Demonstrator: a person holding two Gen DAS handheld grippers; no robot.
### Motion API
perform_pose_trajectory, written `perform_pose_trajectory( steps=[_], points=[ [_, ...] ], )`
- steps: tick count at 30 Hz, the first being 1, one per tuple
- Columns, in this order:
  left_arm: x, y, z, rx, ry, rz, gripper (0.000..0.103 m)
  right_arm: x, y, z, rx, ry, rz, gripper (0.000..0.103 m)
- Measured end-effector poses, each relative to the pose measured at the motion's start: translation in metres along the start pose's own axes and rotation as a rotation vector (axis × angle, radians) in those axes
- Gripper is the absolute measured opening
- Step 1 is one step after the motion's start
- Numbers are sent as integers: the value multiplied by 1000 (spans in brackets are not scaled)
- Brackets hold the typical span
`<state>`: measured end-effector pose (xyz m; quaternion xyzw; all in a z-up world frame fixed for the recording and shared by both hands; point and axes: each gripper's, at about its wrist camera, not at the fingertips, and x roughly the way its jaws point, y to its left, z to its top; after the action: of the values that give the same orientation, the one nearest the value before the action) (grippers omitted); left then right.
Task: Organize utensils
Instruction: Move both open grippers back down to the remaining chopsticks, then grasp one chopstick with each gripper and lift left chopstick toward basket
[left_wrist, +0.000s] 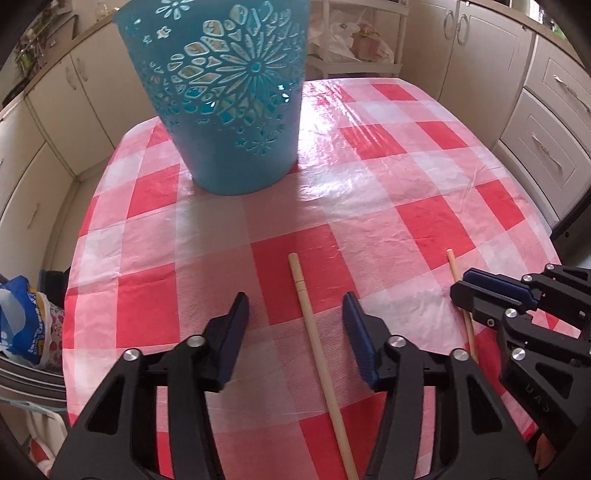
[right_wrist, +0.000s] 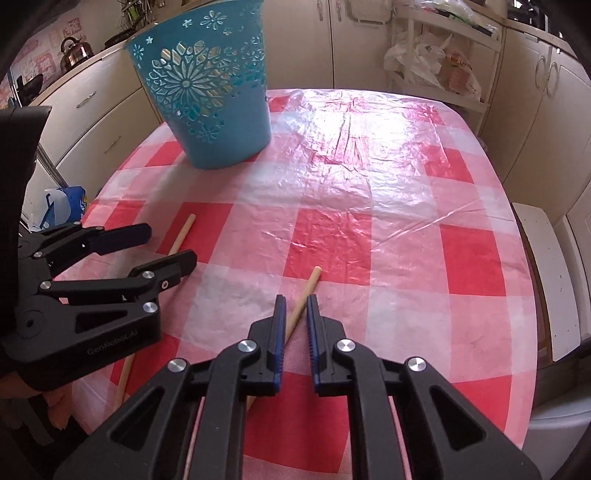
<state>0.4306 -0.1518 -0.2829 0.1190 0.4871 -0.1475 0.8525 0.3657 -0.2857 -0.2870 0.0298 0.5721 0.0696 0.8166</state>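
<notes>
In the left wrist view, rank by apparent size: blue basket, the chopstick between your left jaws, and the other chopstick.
1. blue basket
2. chopstick between the left jaws, though nearness inflates it
3. other chopstick, mostly hidden by the right gripper

Place: a home kitchen.
Cabinets: cream cabinet doors (left_wrist: 484, 48) and drawers (left_wrist: 546, 147) with metal handles line the walls on both sides.
Worktop: a counter (right_wrist: 79, 70) runs above the left-hand cabinets, with a metal kettle (right_wrist: 75, 50) and a dark pan (right_wrist: 31, 85) standing on it.
Desk: covered with a red-and-white checked plastic tablecloth (right_wrist: 369, 206), glossy and creased, the sort used for eating at home.
Storage: a white open rack (right_wrist: 443, 92) at the far wall holds plastic shopping bags (right_wrist: 417, 59).
Clutter: a blue printed bag (left_wrist: 22, 321) sits low beside the desk.
Wall: pink patterned covering (right_wrist: 40, 62) behind the kettle.
</notes>
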Motion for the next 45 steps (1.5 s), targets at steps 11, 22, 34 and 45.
perform_pose_trajectory(
  steps=[11,22,34,45],
  points=[
    [-15,15,4,-66,-44,-89,5,-6,0,8,17,-63,28,5],
    [-58,32,20,-157,-228,-158,5,-17,-20,10,176,-122,103,5],
    [-179,60,38,-212,-797,-151,5,-27,-31,17,329,-201,212,5],
    [-219,98,95,-317,-1038,-147,5,-31,-24,21,329,-242,236,5]
  ],
)
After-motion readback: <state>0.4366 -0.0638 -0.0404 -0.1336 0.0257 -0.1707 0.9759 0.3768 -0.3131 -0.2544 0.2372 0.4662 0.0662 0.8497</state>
